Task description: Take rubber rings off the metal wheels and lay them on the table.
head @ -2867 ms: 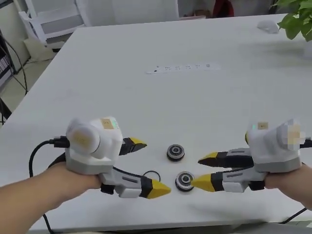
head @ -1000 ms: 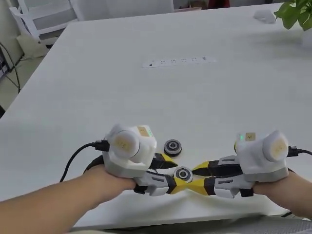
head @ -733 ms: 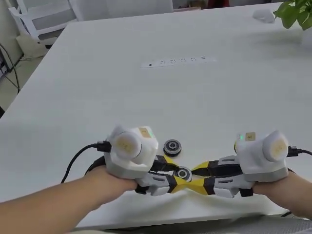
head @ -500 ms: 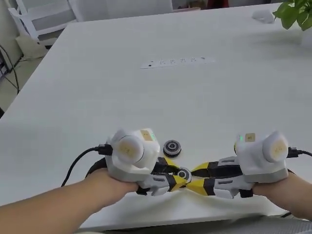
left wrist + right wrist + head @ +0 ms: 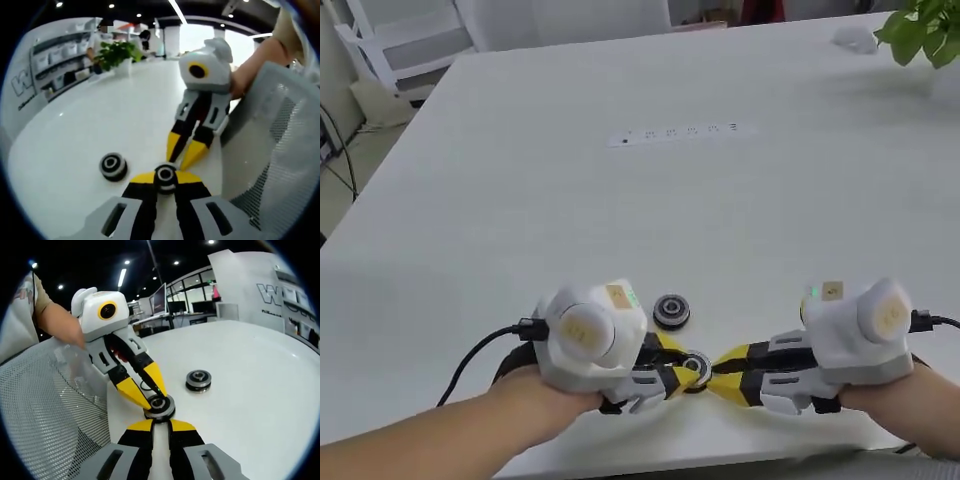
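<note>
White desk [image 5: 520,200] in an open office. There's a power strip [image 5: 680,132] mid-desk, a plant [image 5: 925,30] at the far-right corner, and a white mesh chair back [image 5: 272,135] by the near edge.

We see both tools meeting tip-to-tip close to the desk's front edge, at the near metal wheel [image 5: 695,366].

- The left tool [image 5: 672,364] is narrow, w/ one yellow tip each side of that wheel, clamped on it per the left gripper view.
- The right tool [image 5: 722,368] is also narrow, tips right at the wheel's rim from the opposite side. We can't tell if it's pinching anything.
- The near wheel lies flat, hub up, w/ a dark band around its rim. We can't tell whether it's touching the desk.
- The 2nd metal wheel [image 5: 671,311] sits flat on the desk just behind the tips, apart from both tools, w/ a black rubber ring [image 5: 198,385] round its rim.

Hands are on both tool bodies, and a black cable [image 5: 480,345] runs off the left one.
</note>
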`<state>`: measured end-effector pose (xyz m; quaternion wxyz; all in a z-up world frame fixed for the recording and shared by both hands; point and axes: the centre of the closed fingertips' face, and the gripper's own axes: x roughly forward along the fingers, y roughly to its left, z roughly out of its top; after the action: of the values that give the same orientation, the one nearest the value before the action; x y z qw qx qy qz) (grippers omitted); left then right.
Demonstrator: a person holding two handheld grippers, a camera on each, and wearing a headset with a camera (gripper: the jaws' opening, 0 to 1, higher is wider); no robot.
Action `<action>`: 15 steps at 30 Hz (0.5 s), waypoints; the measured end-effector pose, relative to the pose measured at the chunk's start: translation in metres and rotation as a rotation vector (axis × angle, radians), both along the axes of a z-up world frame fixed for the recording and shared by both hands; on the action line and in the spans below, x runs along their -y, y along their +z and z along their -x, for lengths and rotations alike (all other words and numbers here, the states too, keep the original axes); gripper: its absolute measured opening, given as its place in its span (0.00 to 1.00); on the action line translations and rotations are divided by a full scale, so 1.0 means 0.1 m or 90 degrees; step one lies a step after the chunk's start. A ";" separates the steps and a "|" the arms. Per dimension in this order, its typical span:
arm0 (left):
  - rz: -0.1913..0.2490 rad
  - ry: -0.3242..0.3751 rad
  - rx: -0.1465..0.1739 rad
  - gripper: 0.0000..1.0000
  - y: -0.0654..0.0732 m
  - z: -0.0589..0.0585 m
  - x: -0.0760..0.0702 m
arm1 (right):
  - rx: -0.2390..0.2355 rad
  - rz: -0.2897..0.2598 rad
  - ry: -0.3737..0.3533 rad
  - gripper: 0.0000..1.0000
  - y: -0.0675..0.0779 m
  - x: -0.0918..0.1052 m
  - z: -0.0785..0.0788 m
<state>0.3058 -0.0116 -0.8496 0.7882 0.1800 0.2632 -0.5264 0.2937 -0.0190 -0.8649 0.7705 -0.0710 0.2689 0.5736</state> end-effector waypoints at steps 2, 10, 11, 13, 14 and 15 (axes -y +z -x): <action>0.001 0.001 0.001 0.13 0.00 0.00 0.00 | 0.004 0.003 0.000 0.01 0.00 0.01 -0.01; -0.003 0.003 0.008 0.13 0.00 0.00 0.00 | -0.004 0.009 -0.010 0.00 -0.01 0.02 -0.03; -0.004 0.002 0.010 0.13 0.00 0.00 0.00 | -0.010 0.007 -0.015 0.00 -0.01 0.02 -0.04; -0.005 0.001 0.014 0.13 0.00 0.00 0.00 | -0.032 -0.001 -0.034 0.00 -0.01 0.03 -0.05; -0.006 0.000 0.016 0.13 0.00 0.00 0.00 | -0.041 -0.005 -0.040 0.00 -0.02 0.03 -0.05; -0.007 -0.001 0.017 0.13 0.00 0.00 0.01 | -0.052 -0.010 -0.048 0.00 -0.02 0.04 -0.06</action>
<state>0.3062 -0.0121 -0.8499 0.7902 0.1912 0.2554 -0.5232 0.2996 -0.0233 -0.8667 0.7805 -0.0309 0.2982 0.5486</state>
